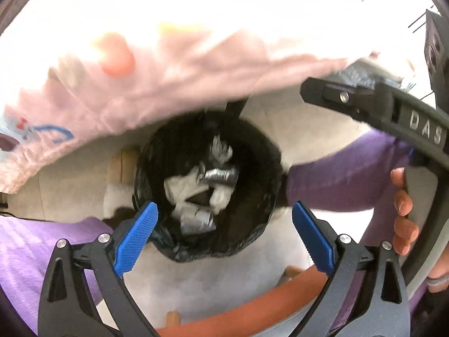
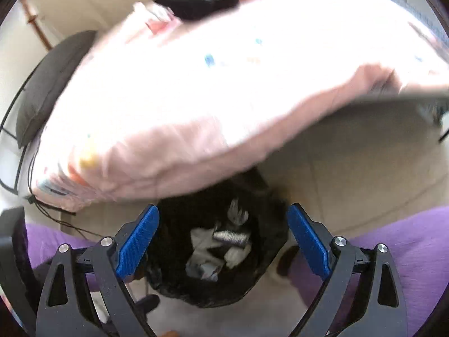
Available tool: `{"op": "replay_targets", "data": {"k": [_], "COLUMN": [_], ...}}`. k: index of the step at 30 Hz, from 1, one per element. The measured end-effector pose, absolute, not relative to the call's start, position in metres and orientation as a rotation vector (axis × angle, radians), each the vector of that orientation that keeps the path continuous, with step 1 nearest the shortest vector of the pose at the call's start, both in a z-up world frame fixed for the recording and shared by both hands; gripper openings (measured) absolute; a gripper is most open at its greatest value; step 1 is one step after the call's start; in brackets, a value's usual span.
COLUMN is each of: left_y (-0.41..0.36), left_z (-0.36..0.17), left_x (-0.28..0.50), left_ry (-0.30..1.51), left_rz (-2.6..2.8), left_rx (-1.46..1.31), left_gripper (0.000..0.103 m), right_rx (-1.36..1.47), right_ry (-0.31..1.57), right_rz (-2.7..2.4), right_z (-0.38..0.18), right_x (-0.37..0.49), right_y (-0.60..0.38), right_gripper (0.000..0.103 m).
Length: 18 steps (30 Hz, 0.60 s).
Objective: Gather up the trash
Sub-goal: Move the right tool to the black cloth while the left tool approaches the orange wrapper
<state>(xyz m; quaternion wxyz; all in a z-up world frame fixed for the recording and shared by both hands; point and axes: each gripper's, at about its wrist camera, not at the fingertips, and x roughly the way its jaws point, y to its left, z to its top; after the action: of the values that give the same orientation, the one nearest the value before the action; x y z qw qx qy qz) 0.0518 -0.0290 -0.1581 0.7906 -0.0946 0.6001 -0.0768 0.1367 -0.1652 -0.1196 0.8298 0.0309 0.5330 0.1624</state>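
Trash [image 1: 202,191] lies in the black-lined bin [image 1: 261,151] directly below both hand-held grippers, left [image 1: 224,236] and right [image 2: 223,236], each wide open and empty.

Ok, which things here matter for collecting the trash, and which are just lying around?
Part of the job:
- bin with its black liner
- crumpled paper inside it
- silver wrapper inside it
- left tool, open
- right tool, open

Just lying about:
- pink bedding
- grey cushion
- cable on the floor
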Motion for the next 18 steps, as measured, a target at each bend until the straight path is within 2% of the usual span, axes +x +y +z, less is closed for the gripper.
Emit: {"op": "replay_targets", "data": {"k": [8,18], "left_y": [-0.036,-0.043], "left_z": [-0.114,-0.091], "left_x": [0.052,0.083], "left_ry": [1.051,0.929], "left_rz": [-0.212,-0.274], "left_rx": [-0.187,-0.092], "left_gripper": [0.096,0.097], "right_rx": [-0.011,-0.016], "right_ry": [0.879,0.863], "right_rz": [0.392,0.447], "right_z": [-0.053,-0.045], "right_x": [0.133,0.185], "right_y": [-0.171,-0.159], "right_gripper": [0.089,0.089]}}
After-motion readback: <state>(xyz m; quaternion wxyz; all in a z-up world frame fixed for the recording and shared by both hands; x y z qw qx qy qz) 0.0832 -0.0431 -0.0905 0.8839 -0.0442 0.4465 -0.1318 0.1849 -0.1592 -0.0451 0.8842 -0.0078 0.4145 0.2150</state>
